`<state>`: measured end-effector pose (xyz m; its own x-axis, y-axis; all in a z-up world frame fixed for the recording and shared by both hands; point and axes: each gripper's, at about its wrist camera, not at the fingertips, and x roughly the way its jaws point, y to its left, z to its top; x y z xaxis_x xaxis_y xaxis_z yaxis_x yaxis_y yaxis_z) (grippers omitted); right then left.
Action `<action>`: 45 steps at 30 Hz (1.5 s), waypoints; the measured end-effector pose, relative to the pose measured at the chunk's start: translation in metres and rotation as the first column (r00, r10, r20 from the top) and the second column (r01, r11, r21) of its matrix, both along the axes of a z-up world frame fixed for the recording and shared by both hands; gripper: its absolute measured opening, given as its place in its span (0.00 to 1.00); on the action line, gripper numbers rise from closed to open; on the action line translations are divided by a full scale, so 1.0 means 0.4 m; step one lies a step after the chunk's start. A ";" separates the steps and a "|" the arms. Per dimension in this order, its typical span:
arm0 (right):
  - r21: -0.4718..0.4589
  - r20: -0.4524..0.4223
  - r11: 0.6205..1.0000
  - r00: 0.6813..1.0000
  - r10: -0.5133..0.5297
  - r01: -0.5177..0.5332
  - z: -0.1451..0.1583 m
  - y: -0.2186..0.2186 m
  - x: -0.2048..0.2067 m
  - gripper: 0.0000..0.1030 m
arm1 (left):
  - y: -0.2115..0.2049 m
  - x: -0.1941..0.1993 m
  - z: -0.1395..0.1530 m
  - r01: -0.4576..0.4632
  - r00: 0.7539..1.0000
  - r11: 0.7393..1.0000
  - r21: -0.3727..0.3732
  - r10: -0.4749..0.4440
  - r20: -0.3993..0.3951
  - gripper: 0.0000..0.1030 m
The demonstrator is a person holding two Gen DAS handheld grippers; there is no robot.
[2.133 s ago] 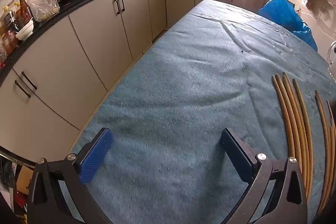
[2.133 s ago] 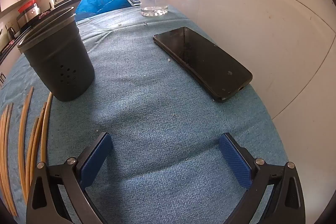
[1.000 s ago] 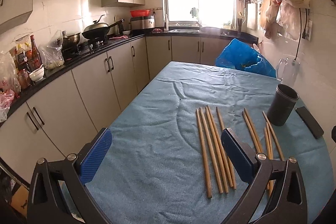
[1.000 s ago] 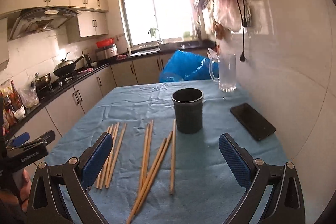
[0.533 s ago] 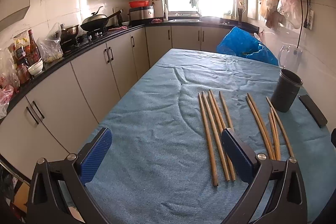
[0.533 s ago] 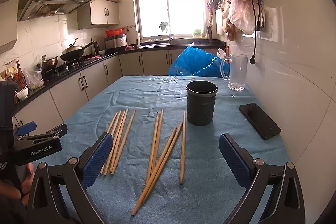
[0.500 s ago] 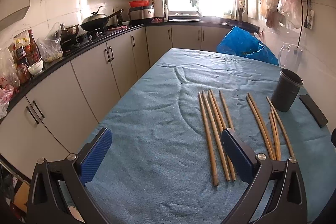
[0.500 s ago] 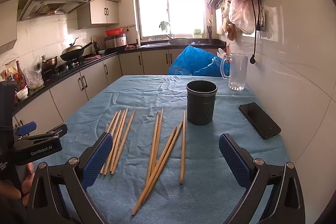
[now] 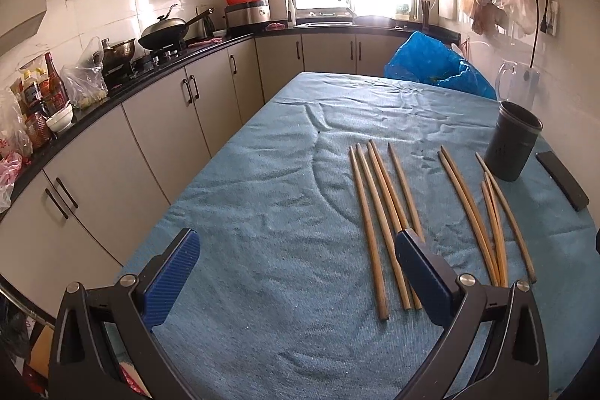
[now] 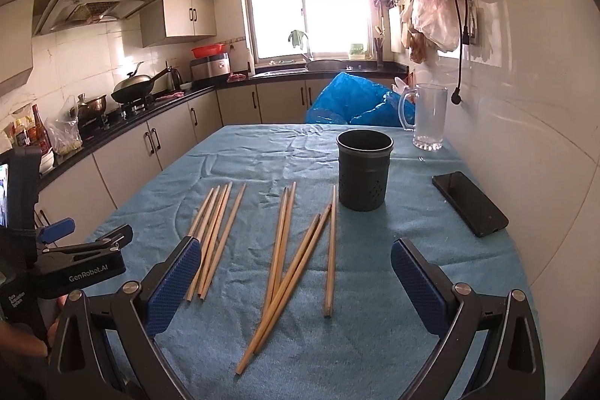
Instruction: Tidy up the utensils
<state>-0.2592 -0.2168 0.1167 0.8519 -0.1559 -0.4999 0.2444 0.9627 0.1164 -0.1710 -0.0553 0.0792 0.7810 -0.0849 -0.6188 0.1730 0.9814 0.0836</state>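
Currently both grippers hover over the blue-clothed tabletop [image 10: 375, 343], nothing held. Left gripper [image 9: 296, 278] fingers spread wide apart, empty; right gripper [image 10: 296, 282] fingers likewise wide apart, empty. Wooden chopsticks lie flat on the cloth in two loose groups: left group of four [image 10: 215, 231] at frame centre-left in the right wrist view, its near ends just beside the blue left finger pad [image 10: 174, 282]; right group of five [image 10: 296, 250] at centre, some crossing each other. Dark perforated holder cup [image 10: 363, 171] stands upright above-right of the chopsticks, near the far tip of the rightmost stick. Black phone [image 10: 468, 203] lies flat at right; clear pitcher [image 10: 427, 119] behind the cup.
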 end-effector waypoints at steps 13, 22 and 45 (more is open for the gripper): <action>0.011 -0.010 1.000 1.000 0.003 -0.003 -0.007 -0.001 0.000 1.00 | -0.005 -0.004 -0.005 0.005 1.000 1.000 0.011 -0.005 -0.006 1.00; 0.038 -0.028 0.999 1.000 0.013 -0.012 -0.015 -0.009 0.005 0.98 | -0.004 0.003 -0.012 0.014 1.000 1.000 0.004 -0.014 -0.028 1.00; 0.263 -0.252 0.945 0.931 0.262 -0.195 0.023 -0.086 0.307 0.32 | 0.035 0.253 -0.003 0.112 0.926 0.972 -0.205 -0.177 -0.334 0.79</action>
<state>-0.1365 -0.2513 0.1258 0.6702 0.1737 -0.7215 0.0760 0.9510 0.2996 -0.0698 -0.0414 0.0778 0.4902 -0.3147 -0.8128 0.3002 0.9365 -0.1815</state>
